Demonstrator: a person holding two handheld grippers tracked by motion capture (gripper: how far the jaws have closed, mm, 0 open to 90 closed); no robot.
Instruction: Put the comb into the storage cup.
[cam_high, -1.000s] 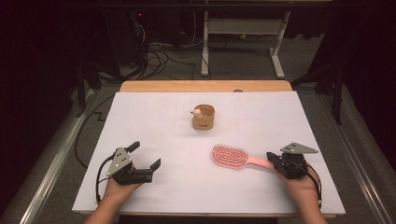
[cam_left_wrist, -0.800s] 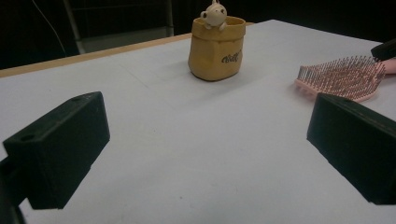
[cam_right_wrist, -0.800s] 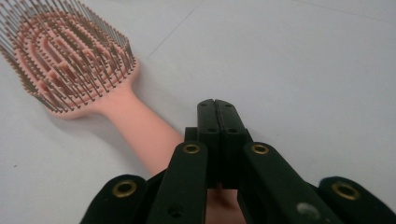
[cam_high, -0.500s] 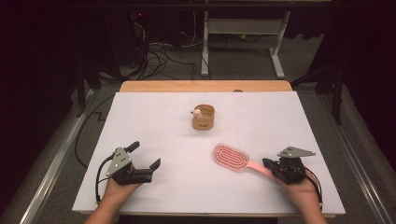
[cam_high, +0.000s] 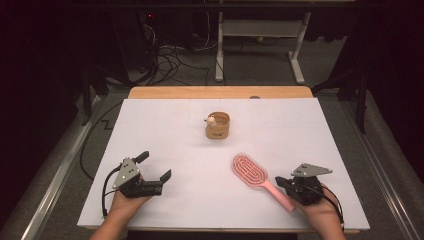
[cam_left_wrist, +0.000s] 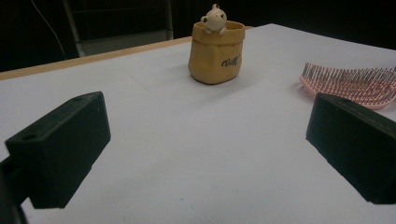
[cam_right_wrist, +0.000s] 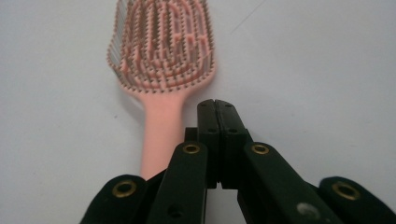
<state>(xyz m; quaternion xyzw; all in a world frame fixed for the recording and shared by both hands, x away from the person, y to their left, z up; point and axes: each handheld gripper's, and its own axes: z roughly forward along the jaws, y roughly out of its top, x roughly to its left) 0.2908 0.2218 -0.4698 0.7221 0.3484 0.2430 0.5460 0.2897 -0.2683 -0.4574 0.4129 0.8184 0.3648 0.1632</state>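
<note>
Lying bristles-up, pink hairbrush (cam_high: 251, 172) beside closed, empty right gripper (cam_right_wrist: 216, 103); left gripper (cam_high: 154, 170) open.

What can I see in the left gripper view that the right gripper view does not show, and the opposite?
Left gripper view: a tan pouch with a small bear figure at its rim, standing upright, and the left gripper with jaws wide apart.
Right gripper view: the hairbrush's handle and the right gripper, jaws shut together beside it.
Both: the pink hairbrush, bristles up, on the white table.
</note>
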